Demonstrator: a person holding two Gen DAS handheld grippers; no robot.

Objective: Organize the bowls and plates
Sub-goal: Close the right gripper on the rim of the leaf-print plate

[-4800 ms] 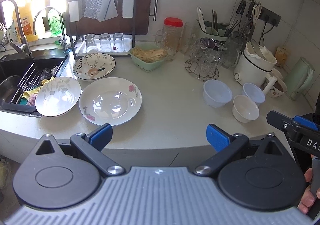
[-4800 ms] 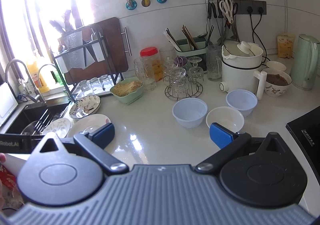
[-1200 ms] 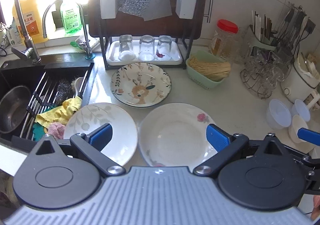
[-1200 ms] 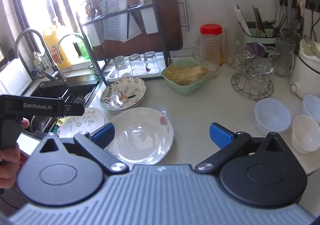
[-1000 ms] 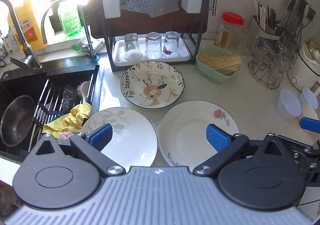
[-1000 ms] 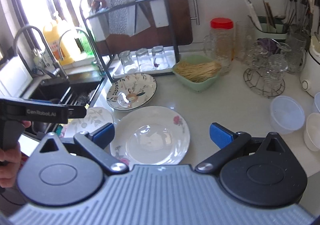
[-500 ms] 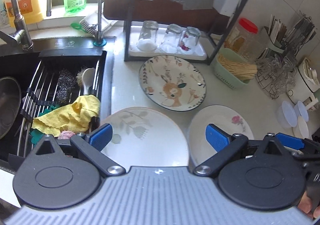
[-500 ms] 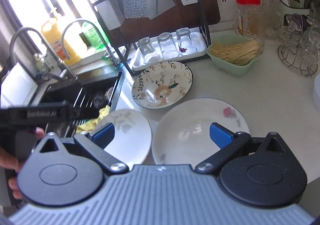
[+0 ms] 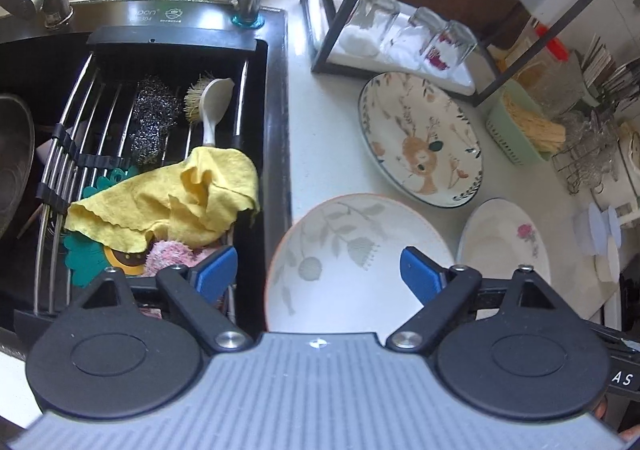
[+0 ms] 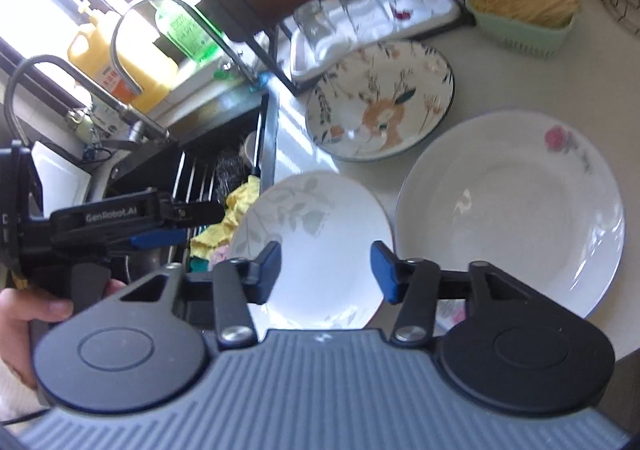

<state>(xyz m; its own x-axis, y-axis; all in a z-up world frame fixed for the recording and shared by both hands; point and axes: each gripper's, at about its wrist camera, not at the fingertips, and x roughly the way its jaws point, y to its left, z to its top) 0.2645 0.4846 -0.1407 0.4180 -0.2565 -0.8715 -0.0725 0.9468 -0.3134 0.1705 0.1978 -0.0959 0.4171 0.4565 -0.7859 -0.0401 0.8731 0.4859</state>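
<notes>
Plates are seen at the surface's sink-side edge: a leaf-patterned plate (image 9: 352, 250) beside the sink (image 9: 276, 121), a rose-patterned plate (image 10: 512, 209) alongside. Both the left claw (image 9: 316, 276) and right claw (image 10: 325, 270) are closing, spread above the leaf-patterned plate, nothing pinched.

Three plates on counter (image 9: 320, 137), right of sink (image 9: 276, 97). Leaf plate (image 9: 352, 262) at front edge, hard against sink rim. Rose plate (image 9: 504, 238) right of it, just beside. Deer plate (image 9: 420, 137) behind both, before rack (image 9: 400, 21) at counter's back edge. Basket (image 9: 516, 125) right of rack. Cloth (image 9: 172, 201) on sink grate (image 9: 104, 117), brush (image 9: 208, 101) behind cloth.
</notes>
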